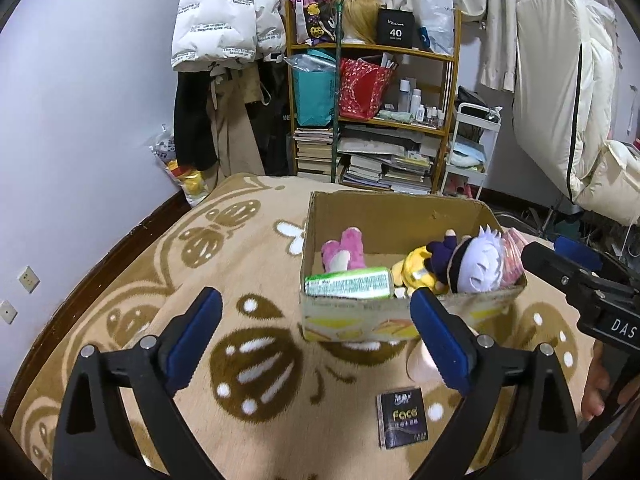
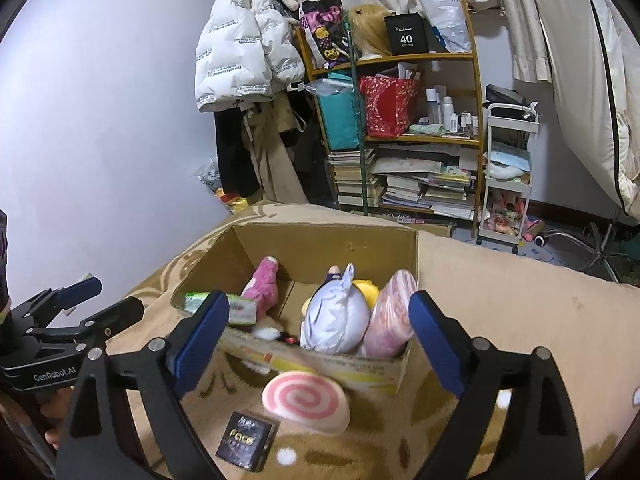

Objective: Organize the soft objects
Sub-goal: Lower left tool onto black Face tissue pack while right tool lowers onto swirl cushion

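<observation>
A cardboard box (image 1: 404, 322) sits at centre frame on a bed covered by a tan blanket (image 1: 120, 292) with brown ladybird shapes. Inside it, from left to right in the left wrist view: a pink plush toy (image 1: 344, 250), a green tissue pack (image 1: 348, 283) leaning on the near wall, a yellow plush (image 1: 414, 272), a doll with white hair and dark clothes (image 1: 476, 264), and a pink patterned soft roll (image 2: 394, 314) against the right wall.

In front of the box, lower centre of the right wrist view, a round pink-and-white spiral cushion (image 2: 306, 402) appears blurred beside a small black packet (image 2: 246, 442) reading "Face", which lies flat on the blanket.

The left tool (image 1: 316, 336) stands wide open with nothing between its blue pads. The right tool (image 2: 318, 338) is likewise wide open and holds nothing.

The left tool's body reads "GenRobot.AI"; the right one shows "DAS". On the shelf unit (image 1: 372, 50) behind, a black box (image 1: 395, 27) reads "40 COLORS".
</observation>
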Tool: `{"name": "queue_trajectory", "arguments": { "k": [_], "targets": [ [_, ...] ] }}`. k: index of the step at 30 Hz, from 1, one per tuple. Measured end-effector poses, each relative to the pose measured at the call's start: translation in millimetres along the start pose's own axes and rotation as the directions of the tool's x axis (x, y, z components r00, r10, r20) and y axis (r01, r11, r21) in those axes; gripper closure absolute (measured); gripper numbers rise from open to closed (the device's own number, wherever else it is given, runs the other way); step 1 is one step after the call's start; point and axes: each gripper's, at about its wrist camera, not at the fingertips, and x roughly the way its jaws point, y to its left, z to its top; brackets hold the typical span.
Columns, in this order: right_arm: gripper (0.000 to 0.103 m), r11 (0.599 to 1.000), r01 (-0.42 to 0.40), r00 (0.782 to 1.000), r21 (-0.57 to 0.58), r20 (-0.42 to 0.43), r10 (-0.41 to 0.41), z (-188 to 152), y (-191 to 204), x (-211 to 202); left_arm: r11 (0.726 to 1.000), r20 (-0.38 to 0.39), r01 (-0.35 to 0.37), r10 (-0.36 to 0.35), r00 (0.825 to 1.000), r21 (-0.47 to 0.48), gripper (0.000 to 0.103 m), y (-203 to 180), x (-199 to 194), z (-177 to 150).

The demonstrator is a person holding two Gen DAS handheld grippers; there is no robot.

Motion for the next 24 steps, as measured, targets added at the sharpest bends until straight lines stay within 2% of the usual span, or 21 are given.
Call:
{"name": "queue_trajectory", "arguments": {
  "k": [3,10,13,19,24],
  "targets": [
    [0.000,1.000,-0.003,1.000,0.007,-0.005,0.003,-4.6,2.3,-8.0,1.000,-0.015,-0.014,0.014,1.000,0.005,0.005,-1.6,-6.8,-4.4],
    [0.000,1.000,0.007,0.999,0.029,-0.041,-0.006,-13.0,3.5,-17.7,0.999,-0.077,-0.020,0.022,0.997,0.032,0.004,-8.3,-16.3,-14.5],
    [0.000,1.000,0.014,0.998,0.026,-0.058,-0.013,-16.8,3.6,-18.6,0.998,-0.077,-0.027,0.030,0.997,0.051,0.002,-12.3,-19.5,-18.3],
    [0.000,1.000,0.014,0.995,0.005,-0.097,-0.013,-22.7,6.4,-12.6,0.998,-0.134,-0.018,0.027,0.991,0.066,0.002,-17.7,-7.0,-23.1],
    [0.000,1.000,0.017,0.990,0.011,-0.141,-0.015,-29.2,6.3,-1.4,1.000,-0.190,0.006,-0.001,0.982,0.025,0.002,-14.0,6.2,-27.1]
  ]
}}
